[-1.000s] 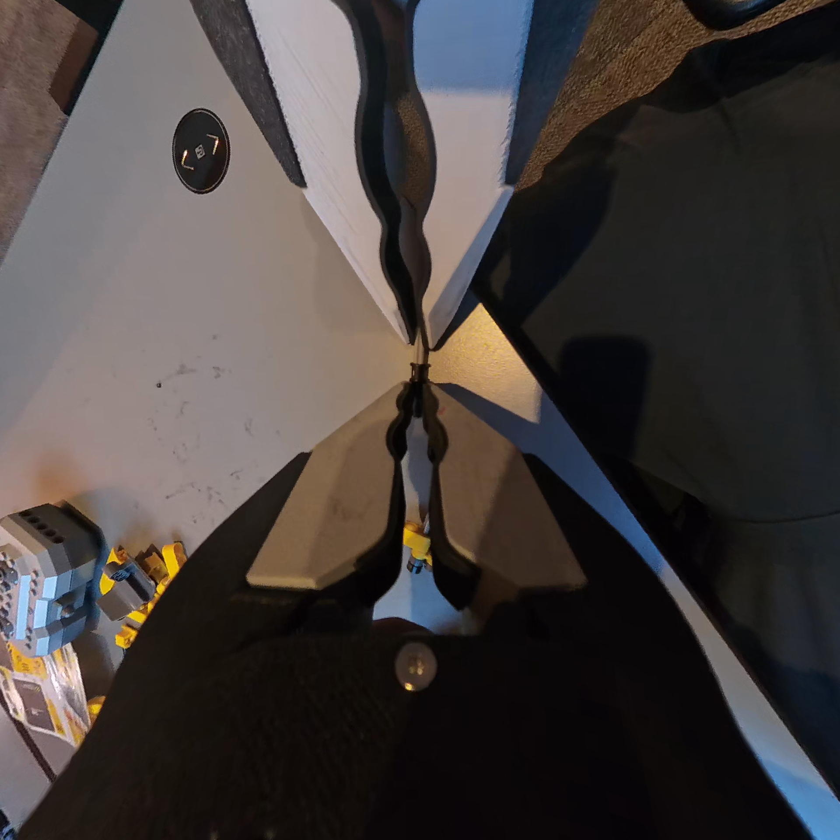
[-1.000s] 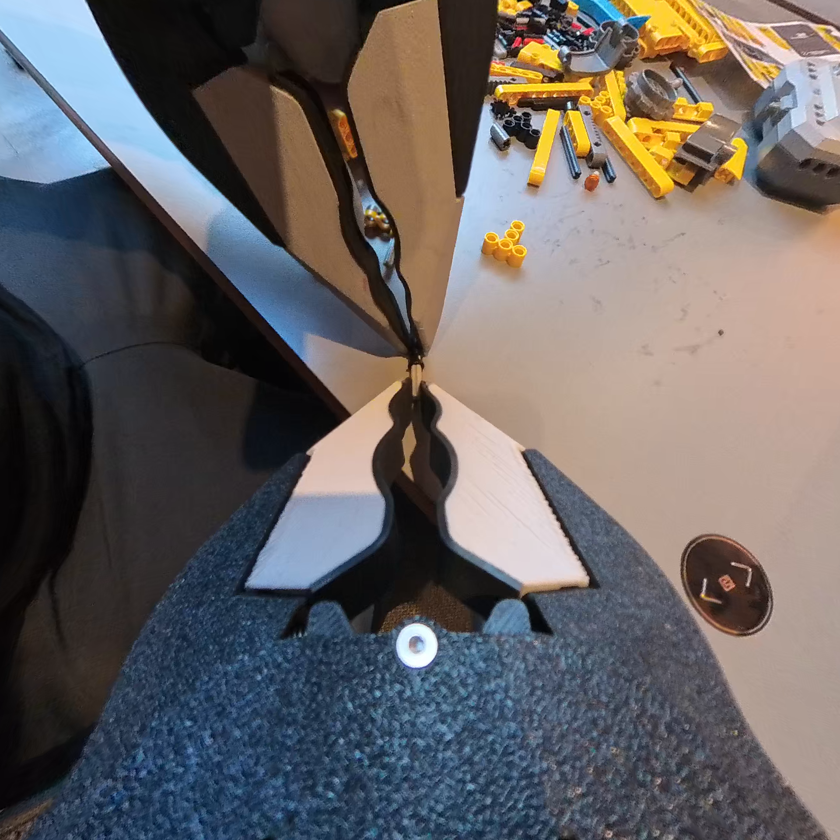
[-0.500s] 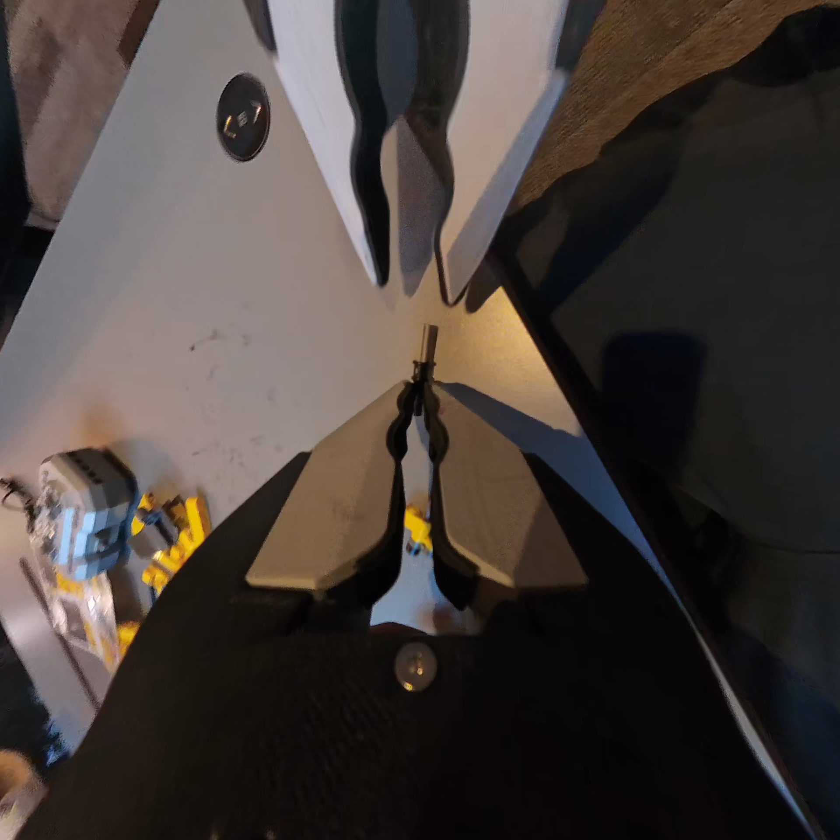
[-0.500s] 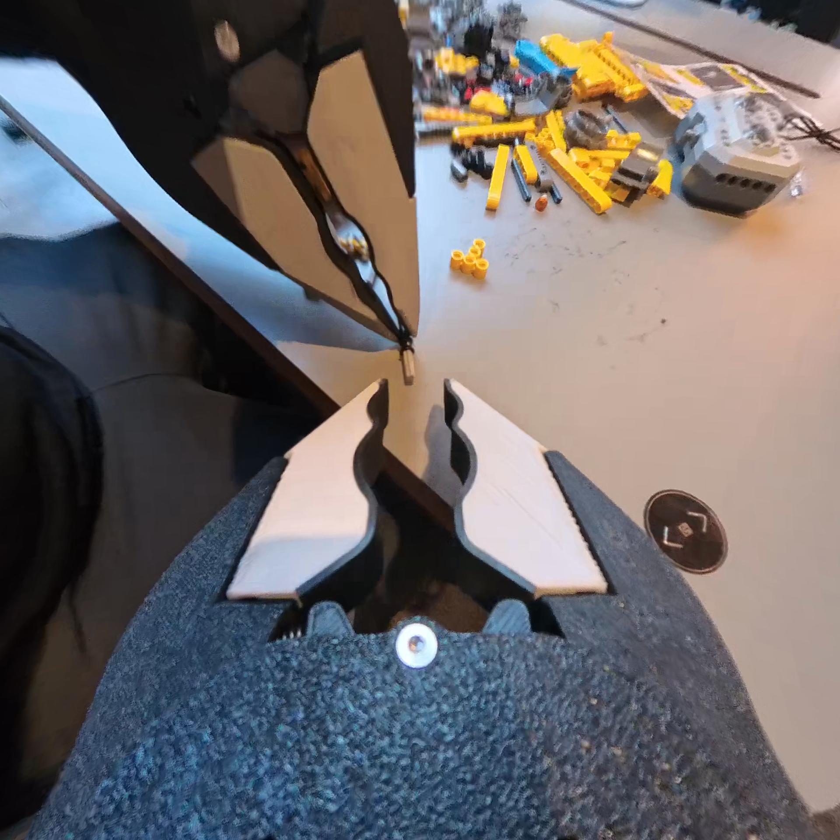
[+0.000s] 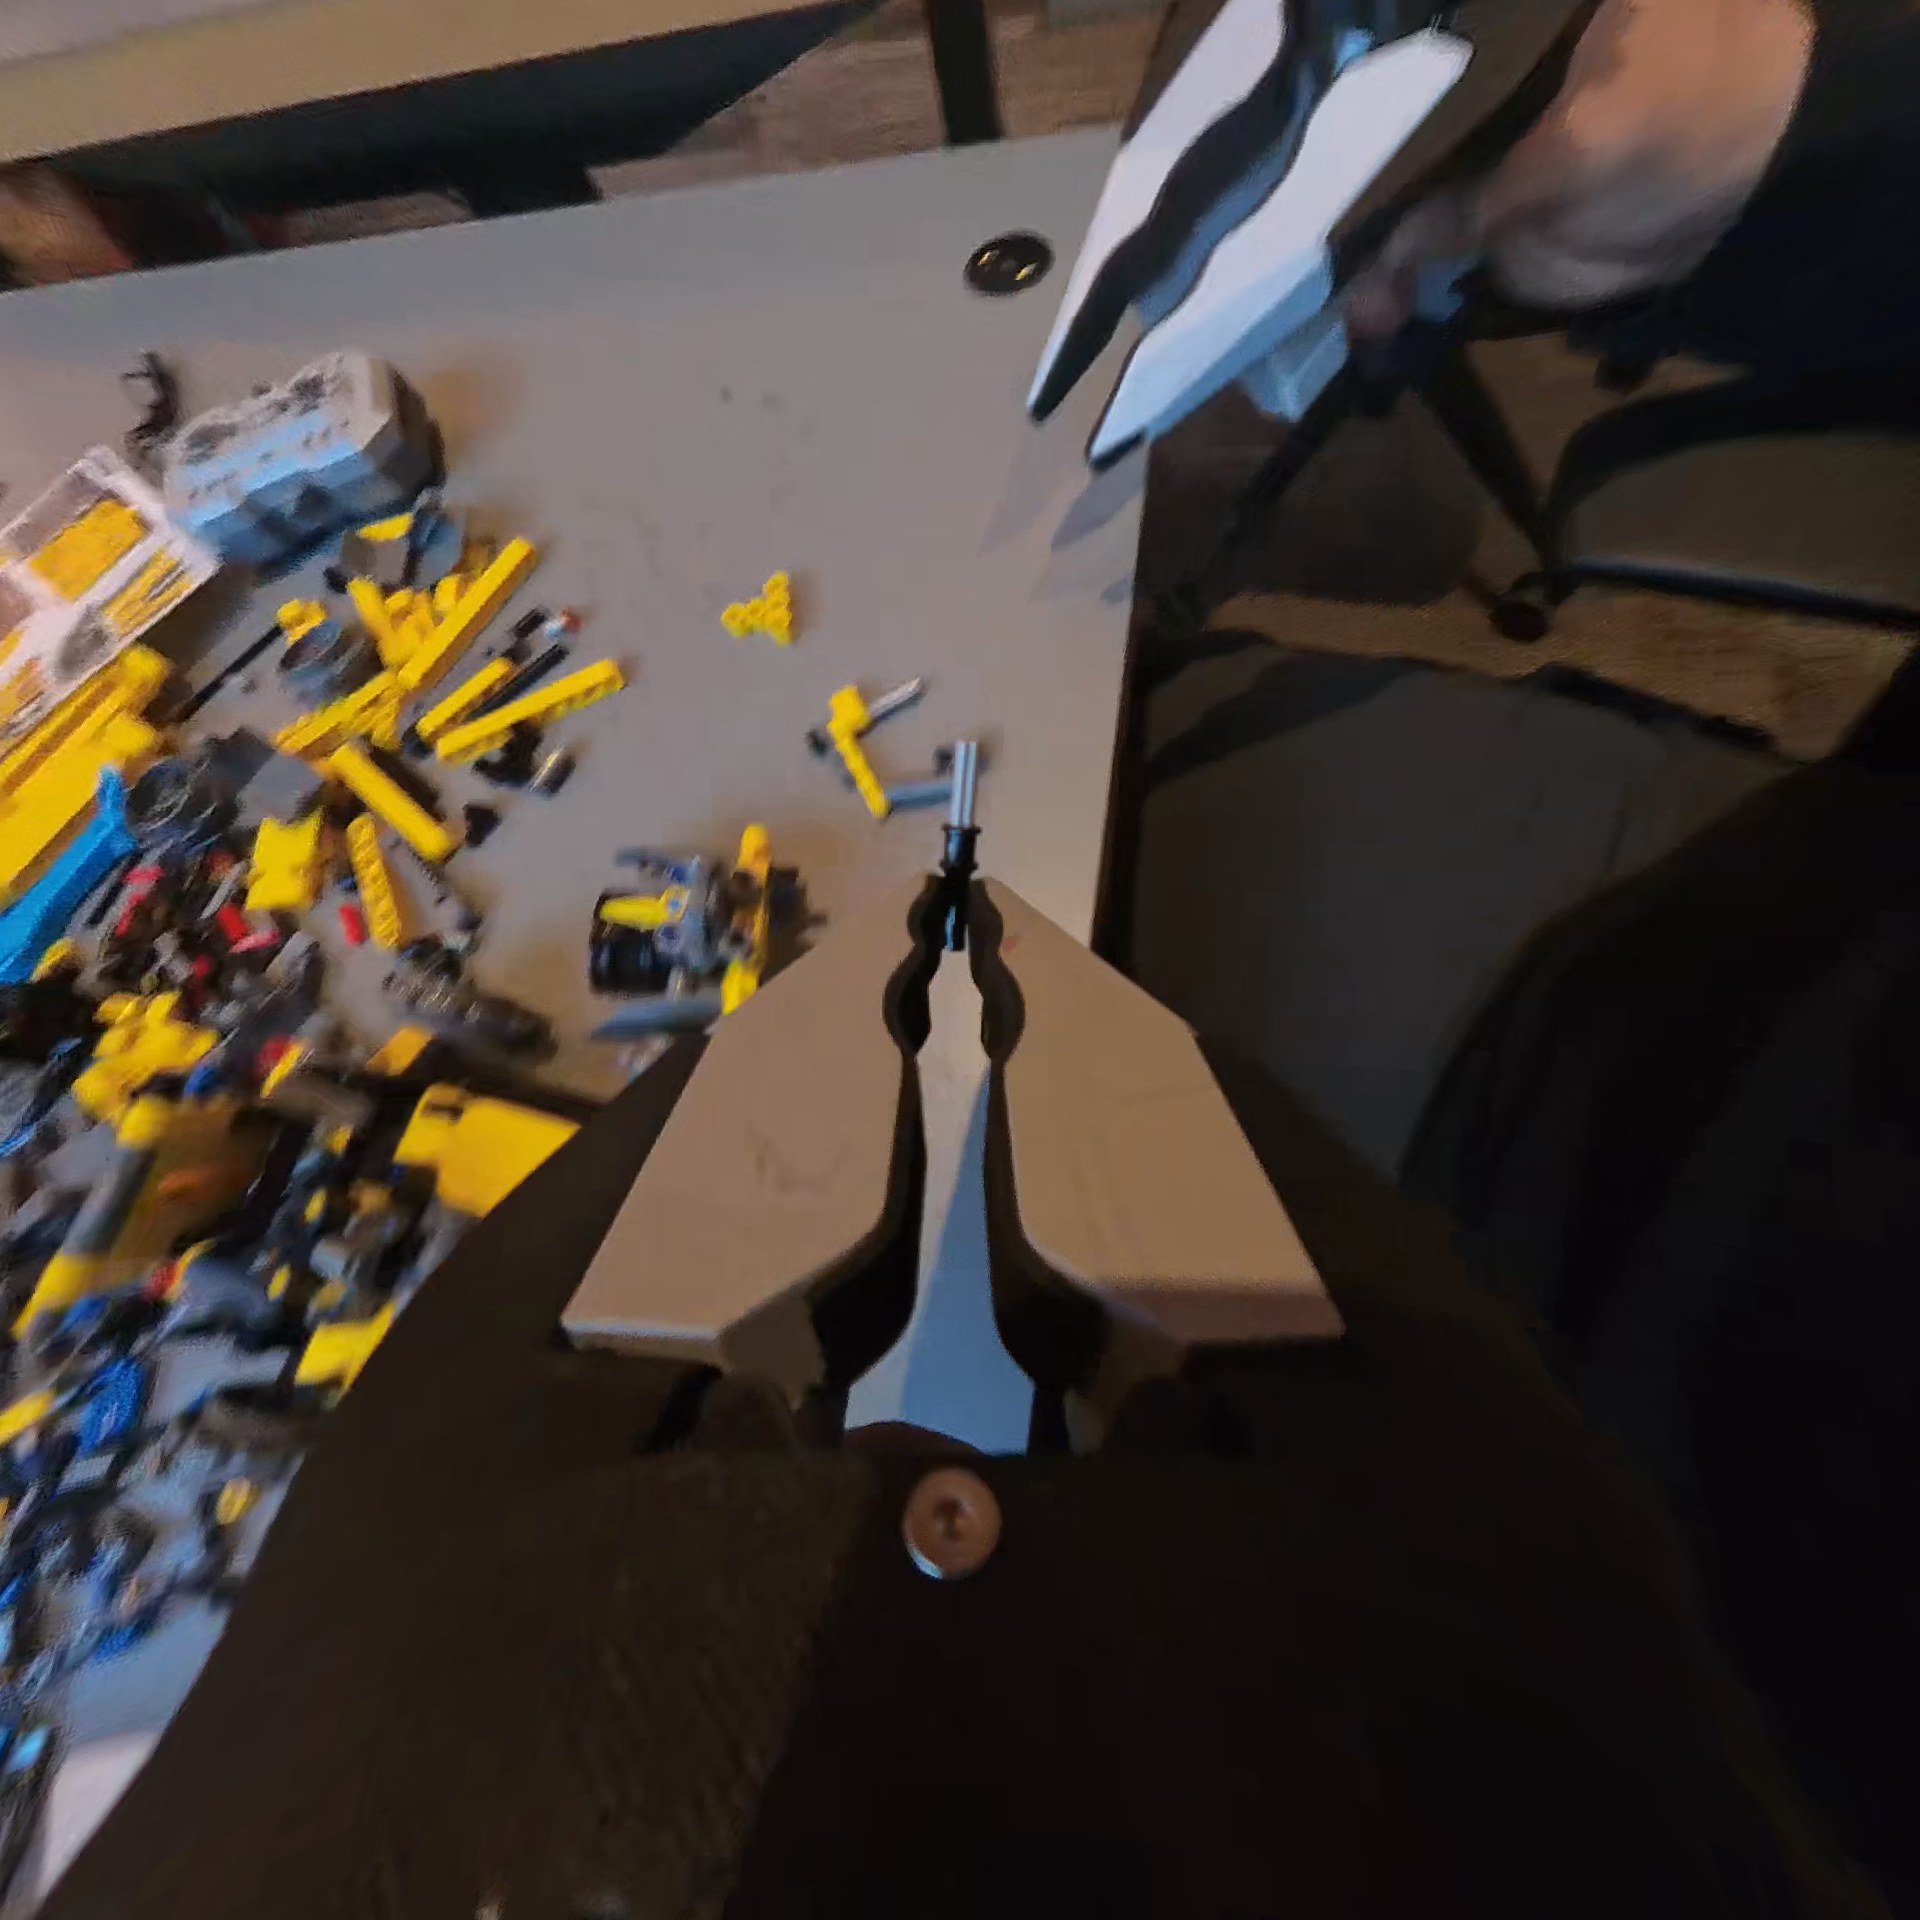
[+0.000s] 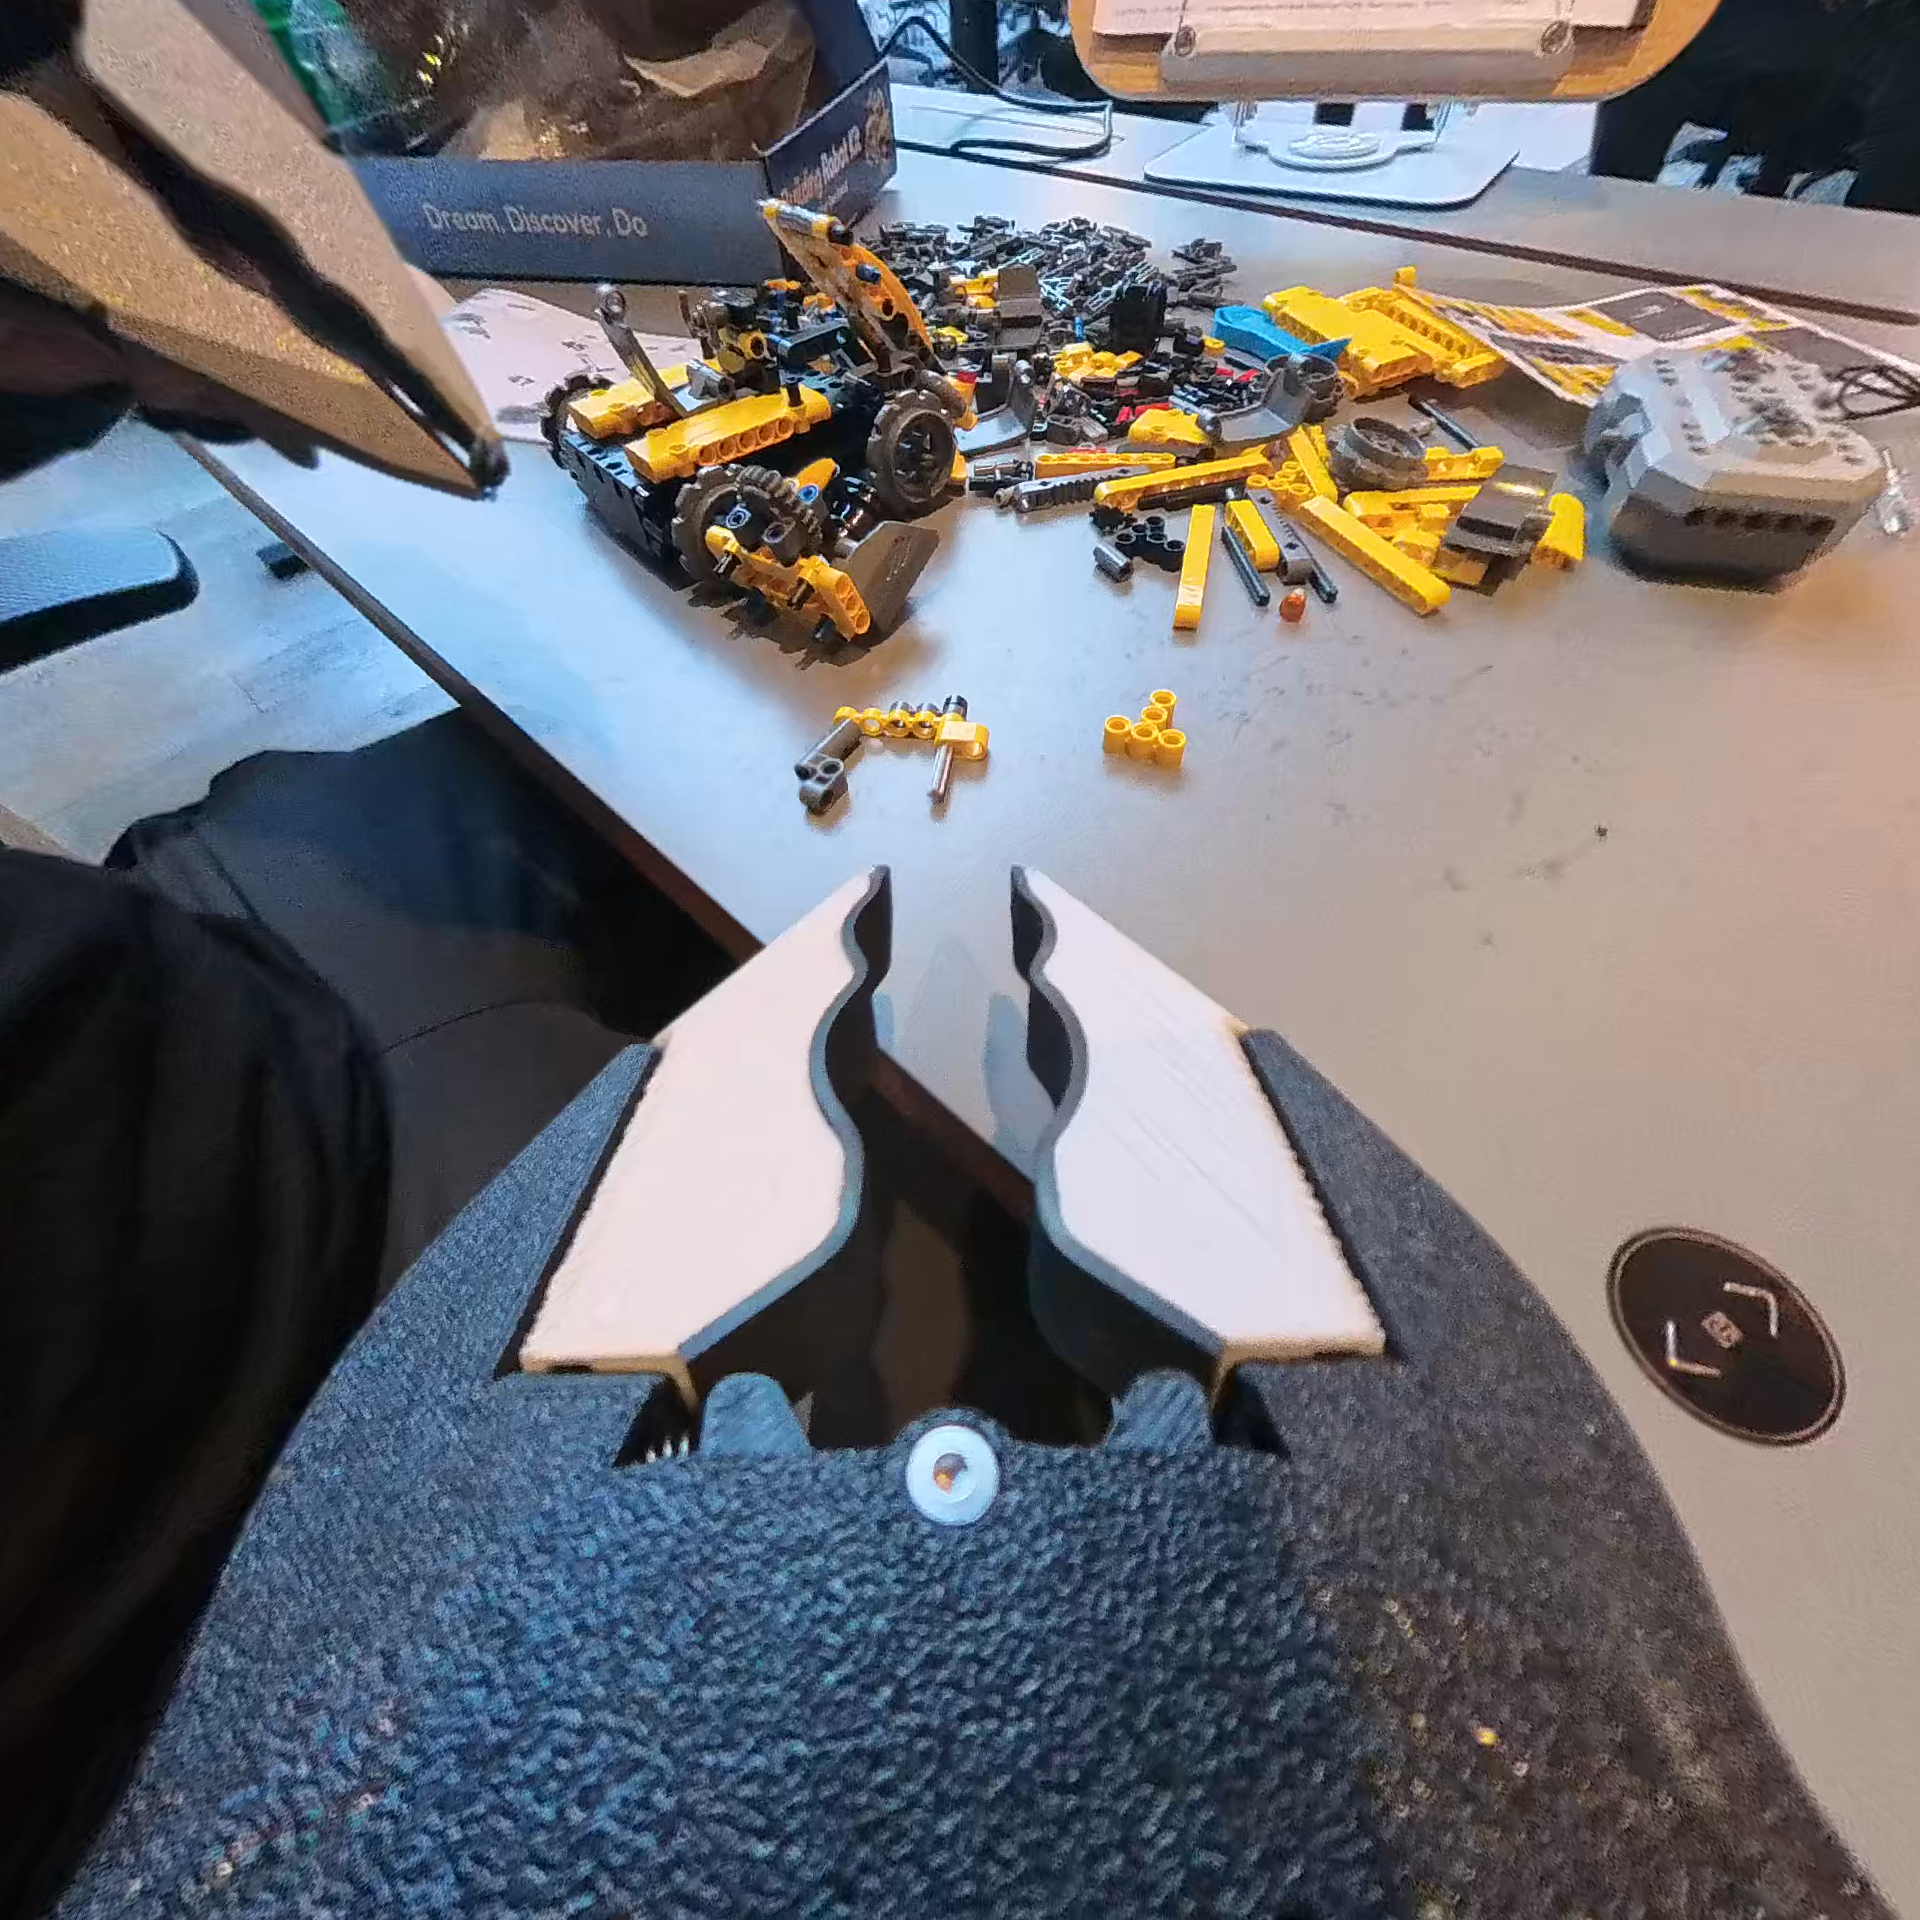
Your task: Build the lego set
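The left claw (image 5: 954,896) was clamped on a small black pin with a grey axle tip (image 5: 957,831), held above the worktop (image 6: 1455,852) near its front edge. The right claw (image 6: 950,883) stood partly open and empty, nearest a small yellow-and-grey beam assembly (image 6: 894,740). Farther off lay a half-built yellow-and-black vehicle (image 6: 769,457), loose yellow beams (image 6: 1361,540) and a grey hub block (image 6: 1735,478).

A slim black-and-grey pin (image 5: 956,831) sticks forward, pinched at its black end between closed jaws.
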Available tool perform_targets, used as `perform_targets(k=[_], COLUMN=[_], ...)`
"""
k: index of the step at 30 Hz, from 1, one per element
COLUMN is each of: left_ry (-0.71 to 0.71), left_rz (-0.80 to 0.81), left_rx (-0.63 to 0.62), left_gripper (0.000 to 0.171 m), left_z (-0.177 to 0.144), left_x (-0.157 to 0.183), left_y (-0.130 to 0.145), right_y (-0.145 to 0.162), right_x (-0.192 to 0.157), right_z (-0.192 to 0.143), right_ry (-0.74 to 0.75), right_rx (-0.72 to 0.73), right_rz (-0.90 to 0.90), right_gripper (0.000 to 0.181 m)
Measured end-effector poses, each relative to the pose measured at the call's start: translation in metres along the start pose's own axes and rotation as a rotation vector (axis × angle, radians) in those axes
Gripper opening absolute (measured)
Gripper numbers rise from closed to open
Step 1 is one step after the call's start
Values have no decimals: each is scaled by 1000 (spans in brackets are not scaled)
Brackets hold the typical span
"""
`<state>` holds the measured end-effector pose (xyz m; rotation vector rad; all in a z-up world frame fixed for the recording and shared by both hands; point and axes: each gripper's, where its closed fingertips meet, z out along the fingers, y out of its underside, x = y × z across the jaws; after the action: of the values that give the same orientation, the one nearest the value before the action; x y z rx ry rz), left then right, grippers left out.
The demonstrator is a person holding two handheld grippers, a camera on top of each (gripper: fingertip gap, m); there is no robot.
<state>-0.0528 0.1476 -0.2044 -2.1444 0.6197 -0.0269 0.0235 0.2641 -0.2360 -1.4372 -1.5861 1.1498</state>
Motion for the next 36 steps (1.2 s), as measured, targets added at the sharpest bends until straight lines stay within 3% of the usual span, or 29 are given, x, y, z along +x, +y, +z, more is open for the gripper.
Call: perform_targets(k=[4, 13, 23, 36], left_ry=[-77, -108, -124, -158], left_rz=[-23, -13, -38, -39], left_rx=[36, 180, 285, 317], left_gripper=[3, 2, 2, 3], left_z=[-13, -14, -31, -35], left_x=[-8, -20, -25, -32], left_y=[28, 51, 45, 43], right_y=[-9, -48, -57, -45], right_x=[7, 40, 57, 49], right_z=[8, 24, 57, 83], right_ry=[17, 128, 173, 86], right_rx=[18, 175, 106, -31], right_rz=[30, 184, 136, 111], right_gripper=[23, 24, 24, 26])
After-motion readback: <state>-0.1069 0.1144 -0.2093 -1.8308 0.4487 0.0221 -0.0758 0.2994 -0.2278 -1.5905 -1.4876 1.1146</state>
